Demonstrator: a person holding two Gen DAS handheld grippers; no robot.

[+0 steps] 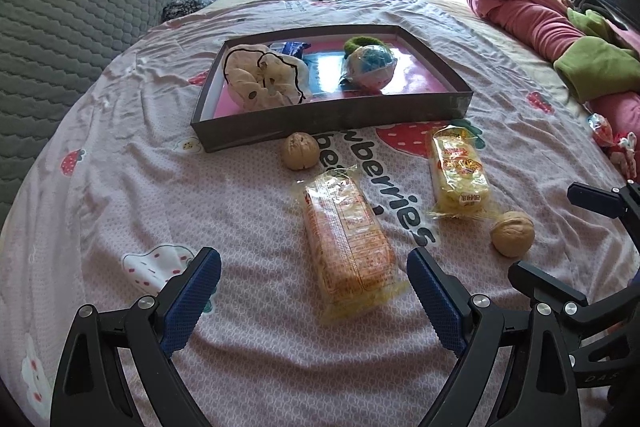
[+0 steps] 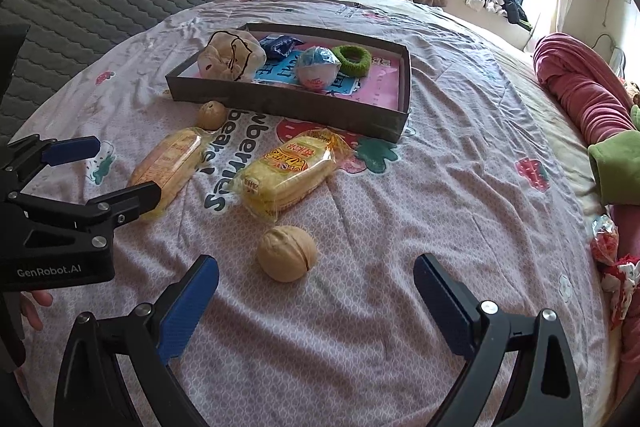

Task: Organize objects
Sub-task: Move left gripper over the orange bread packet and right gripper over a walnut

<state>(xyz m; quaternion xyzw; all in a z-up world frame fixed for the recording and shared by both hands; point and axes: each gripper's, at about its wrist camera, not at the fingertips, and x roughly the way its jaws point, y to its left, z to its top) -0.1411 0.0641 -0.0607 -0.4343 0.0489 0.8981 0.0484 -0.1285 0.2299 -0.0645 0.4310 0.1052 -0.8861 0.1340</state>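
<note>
Left wrist view shows the left gripper (image 1: 314, 291) hanging low over a bed sheet (image 1: 120, 195) with its blue-padded jaws spread wide and nothing between the pads. Just ahead of the gap, nearer the right-hand finger, lies an orange snack packet (image 1: 346, 241), lengthwise along the line of the fingers. Beyond it and slightly left sits a walnut (image 1: 300, 151), close to the near wall of a shallow dark tray (image 1: 332, 117). Ahead and to the right lies a yellow snack packet (image 1: 460, 173), and a second walnut (image 1: 513, 233) rests just beside its near end.

Inside the tray are a cream plush toy (image 1: 262, 77) on the left, a small blue packet (image 1: 290, 47) behind it, a wrapped ball (image 1: 370, 67) and a green hair tie (image 1: 354, 45) at the far side.

Right wrist view has the right gripper (image 2: 316, 291) likewise released and empty, with the second walnut (image 2: 287, 253) just ahead of the gap, nearer its left-hand finger. The yellow snack packet (image 2: 290, 171) lies beyond that, the tray (image 2: 288, 103) farther ahead. The left gripper (image 2: 124, 173) appears to the left, over the orange snack packet (image 2: 168, 167).
</note>
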